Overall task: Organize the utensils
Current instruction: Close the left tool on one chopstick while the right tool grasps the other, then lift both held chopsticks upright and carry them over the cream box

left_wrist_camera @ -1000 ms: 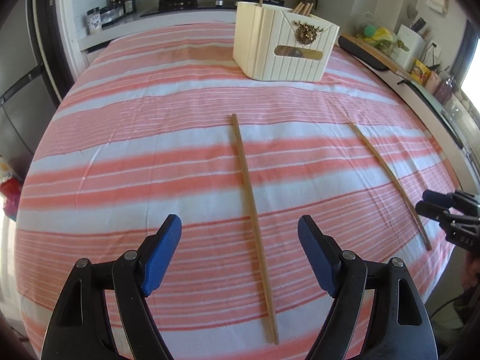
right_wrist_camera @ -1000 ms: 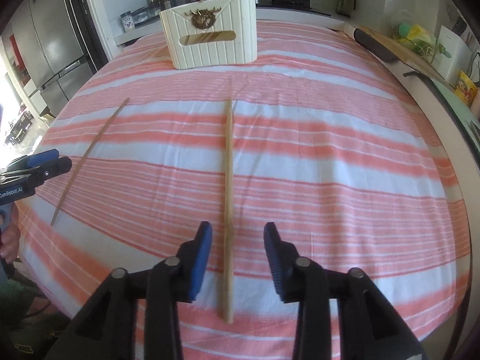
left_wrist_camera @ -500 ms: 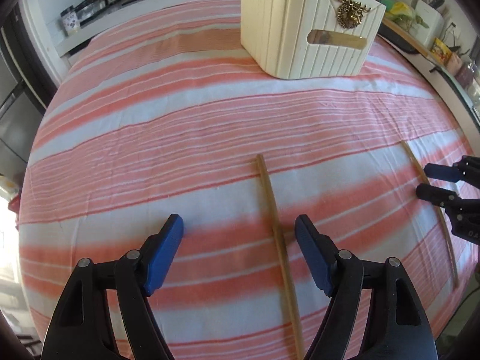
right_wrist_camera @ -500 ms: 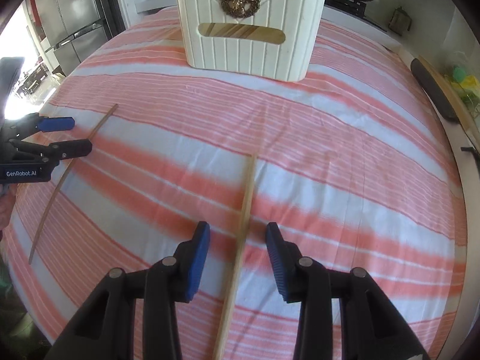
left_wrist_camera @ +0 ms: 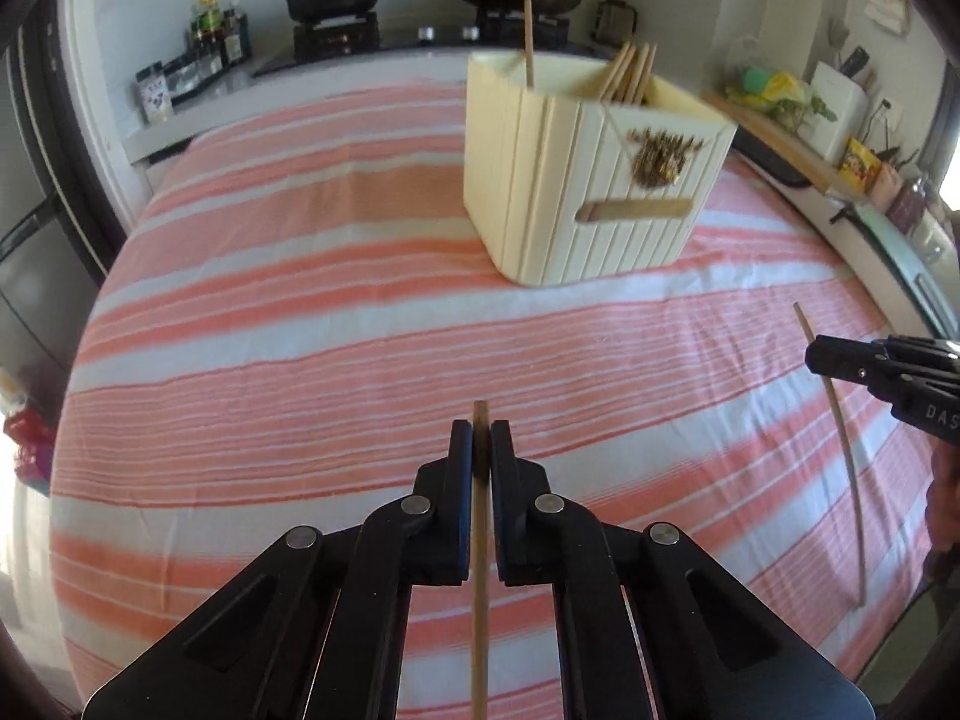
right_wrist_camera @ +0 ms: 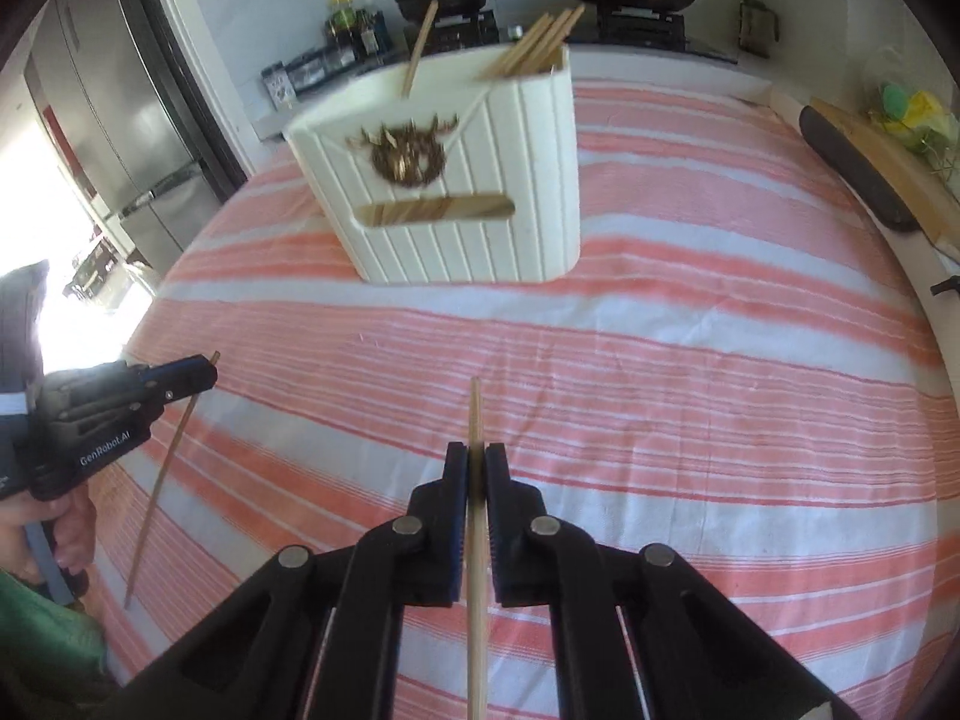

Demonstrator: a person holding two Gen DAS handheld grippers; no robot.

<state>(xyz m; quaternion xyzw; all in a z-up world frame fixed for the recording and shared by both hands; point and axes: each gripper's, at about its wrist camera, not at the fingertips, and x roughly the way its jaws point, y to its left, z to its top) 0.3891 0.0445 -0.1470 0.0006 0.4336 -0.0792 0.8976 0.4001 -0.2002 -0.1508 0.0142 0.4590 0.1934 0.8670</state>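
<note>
Now a thin wooden chopstick [left_wrist_camera: 479,570] is being pinched between the pads of the left tool [left_wrist_camera: 480,450], its jaws pressed together on the stick near the far end, so that only a short tip is projecting ahead while the long remainder is running back under the tool body. Likewise, a second thin wooden chopstick [right_wrist_camera: 476,540] is being pinched by the right tool [right_wrist_camera: 475,465] in the same manner. Each stick is being held lengthwise along the fingers, seemingly so that it can be carried point-first toward the cream ribbed plastic utensil holder [left_wrist_camera: 591,180], which is standing further back on the pink-and-white striped cloth-covered surface [left_wrist_camera: 300,330] and is already holding several wooden chopsticks [left_wrist_camera: 627,72] upright. Both gripped sticks are appearing to be lifted slightly off the cloth, though this cannot be told for certain. Compared with half a second earlier, the jaws of both tools, then spread wide on either side of the sticks lying on the cloth, are now being kept closed on them, and the views are being raised and levelled, so that the holder and the stove behind it are being seen from further back.
</note>
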